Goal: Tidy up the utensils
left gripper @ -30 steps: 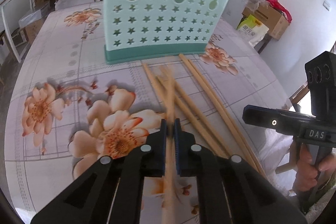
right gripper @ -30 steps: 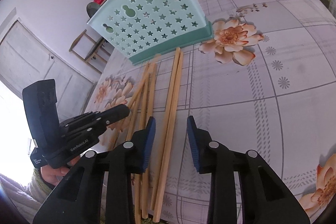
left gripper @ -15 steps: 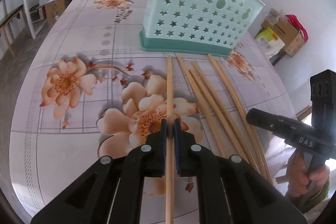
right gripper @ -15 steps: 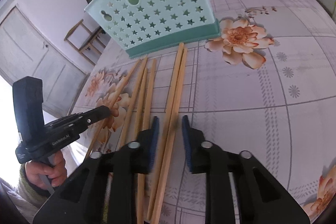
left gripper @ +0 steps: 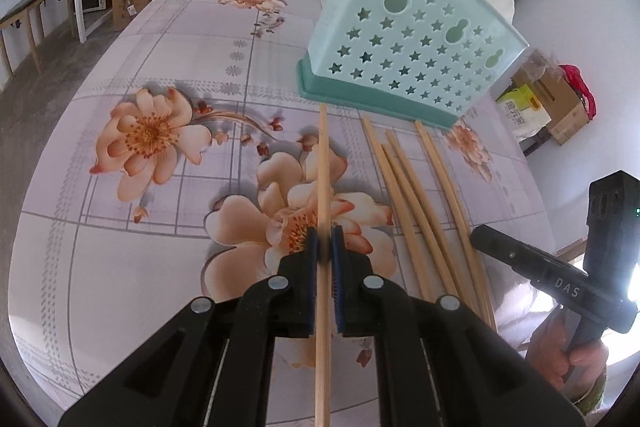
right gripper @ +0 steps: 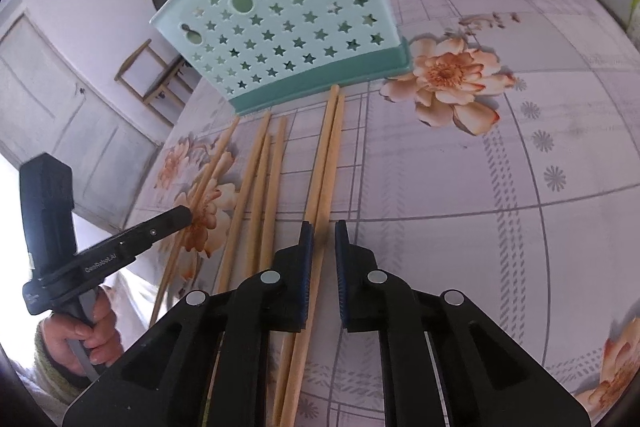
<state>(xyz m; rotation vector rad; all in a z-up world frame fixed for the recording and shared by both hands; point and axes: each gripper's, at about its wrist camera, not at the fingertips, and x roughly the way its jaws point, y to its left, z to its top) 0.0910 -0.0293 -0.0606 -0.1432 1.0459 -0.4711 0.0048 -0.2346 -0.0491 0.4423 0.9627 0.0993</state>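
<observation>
Left claw (left gripper: 325, 243): clamped on one chopstick (left gripper: 323, 171), which runs straight up the middle of my left view from the bottom edge to the foot of the holder.
Right claw (right gripper: 321, 239): narrow; its jaws have just been closing, with a pair of chopsticks (right gripper: 326, 163) between them. There is a small gap on the right pad's side, so I cannot tell if the grip is firm yet.
Holder (right gripper: 280, 27): mint-green plastic caddy with star and gourd cut-outs on a darker green base, standing on the surface in the upper middle of both views.
Loose chopsticks (left gripper: 404, 187): lying flat, right of centre in my left view, fanned out with their far tips near the holder's base.
Pair's far tips: just at the holder's base edge, centre of my right view.
Surface (left gripper: 120, 235): covered by a pale cloth with grid lines and large peach flowers.
Other claw seen from each side: my right tool shows at the lower right of the left view, my left tool at the lower left of the right view, each gripped by a hand (right gripper: 86, 335).
</observation>
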